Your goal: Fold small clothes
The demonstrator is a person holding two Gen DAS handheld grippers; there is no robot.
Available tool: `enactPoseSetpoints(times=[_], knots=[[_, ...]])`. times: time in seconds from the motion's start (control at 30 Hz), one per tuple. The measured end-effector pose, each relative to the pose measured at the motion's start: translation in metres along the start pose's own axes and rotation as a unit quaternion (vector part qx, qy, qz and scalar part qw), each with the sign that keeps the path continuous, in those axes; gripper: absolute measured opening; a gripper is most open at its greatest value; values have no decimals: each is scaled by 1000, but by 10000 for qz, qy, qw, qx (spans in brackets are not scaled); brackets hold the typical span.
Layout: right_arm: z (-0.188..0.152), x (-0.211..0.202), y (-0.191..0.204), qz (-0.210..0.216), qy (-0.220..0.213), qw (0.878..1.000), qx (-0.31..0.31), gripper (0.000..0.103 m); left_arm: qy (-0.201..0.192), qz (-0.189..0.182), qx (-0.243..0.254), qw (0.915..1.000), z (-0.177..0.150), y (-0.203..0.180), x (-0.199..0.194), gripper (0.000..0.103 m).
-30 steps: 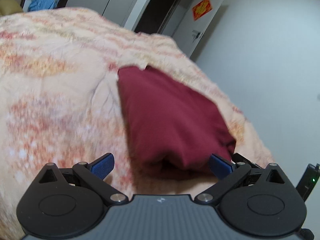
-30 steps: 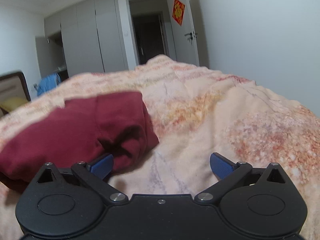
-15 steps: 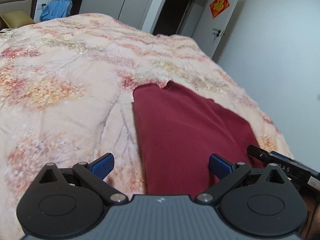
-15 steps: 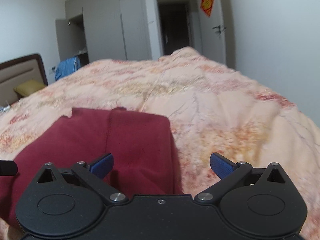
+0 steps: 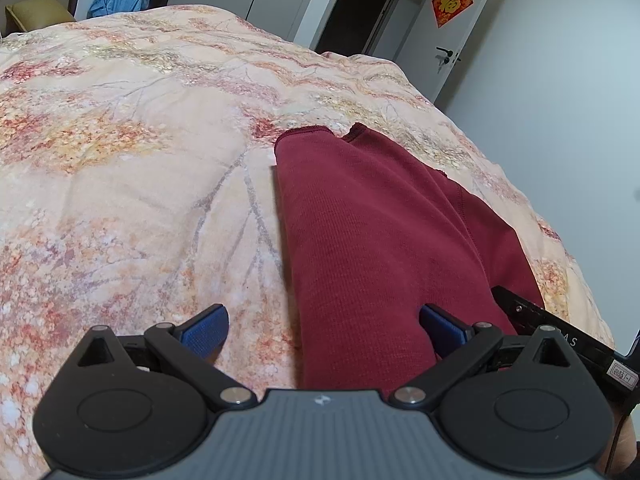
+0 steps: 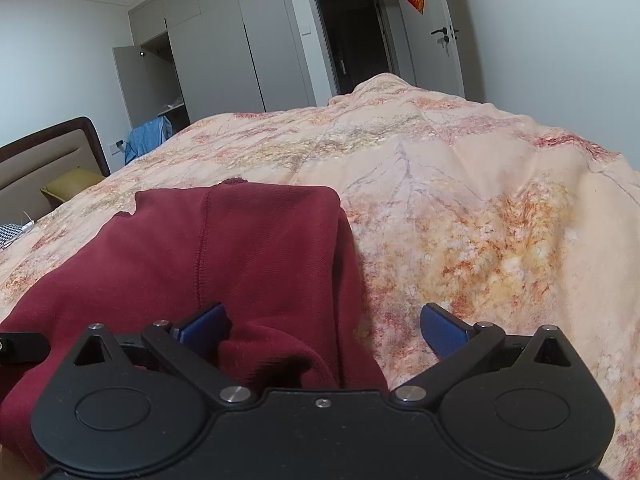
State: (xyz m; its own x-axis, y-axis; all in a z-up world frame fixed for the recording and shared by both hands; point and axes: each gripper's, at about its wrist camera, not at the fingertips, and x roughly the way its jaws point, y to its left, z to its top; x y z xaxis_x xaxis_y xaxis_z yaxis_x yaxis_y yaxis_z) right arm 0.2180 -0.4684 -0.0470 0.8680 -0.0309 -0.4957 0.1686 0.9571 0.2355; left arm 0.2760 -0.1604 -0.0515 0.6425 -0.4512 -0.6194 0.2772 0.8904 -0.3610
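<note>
**Red top half folded, both tongs wide**

Red cloth lies on the bed. It is a small red top (image 5: 372, 240), folded into a long strip on the flowery blanket (image 5: 132, 168). Its hem end points toward the far door (image 6: 436, 28).

The left tongs (image 5: 323, 326) are wide and hold nothing. One blue finger (image 5: 205, 330) is over the blanket and the other is over the near end of the top. The right tongs (image 6: 323, 326) are wide too and hold nothing. One of their fingers sits on the bunched near corner of the top, and the other is over bare blanket.

I think the next step is to grab the near end and fold it over to the far end.

What could go wrong? The near right corner is lumpy, so the tongs may pinch only the top layer, and the fold would come apart. They could also pinch the soft blanket along with the top and drag it up. If one side lifts faster, the strip may twist.
</note>
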Motion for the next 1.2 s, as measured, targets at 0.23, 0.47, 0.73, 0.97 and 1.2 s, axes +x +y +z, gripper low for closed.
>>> enactPoseSetpoints(times=[0.23, 0.47, 0.73, 0.97, 1.2], knots=[[0, -1, -1, 25, -27, 10000, 31, 103, -30, 17, 2, 10000, 0, -1, 0, 103], [-2, -2, -1, 38, -55, 10000, 45, 103, 261, -96, 131, 9995, 14, 0, 1, 103], [-2, -2, -2, 48, -70, 9999, 56, 103, 160, 51, 671, 9976, 31, -13, -3, 103], [-2, -2, -2, 50, -76, 9999, 58, 103, 627, 50, 795, 9948, 37, -16, 23, 103], [-2, -4, -2, 56, -99, 9999, 66, 103, 680, -24, 616, 9958, 32, -10, 29, 103]])
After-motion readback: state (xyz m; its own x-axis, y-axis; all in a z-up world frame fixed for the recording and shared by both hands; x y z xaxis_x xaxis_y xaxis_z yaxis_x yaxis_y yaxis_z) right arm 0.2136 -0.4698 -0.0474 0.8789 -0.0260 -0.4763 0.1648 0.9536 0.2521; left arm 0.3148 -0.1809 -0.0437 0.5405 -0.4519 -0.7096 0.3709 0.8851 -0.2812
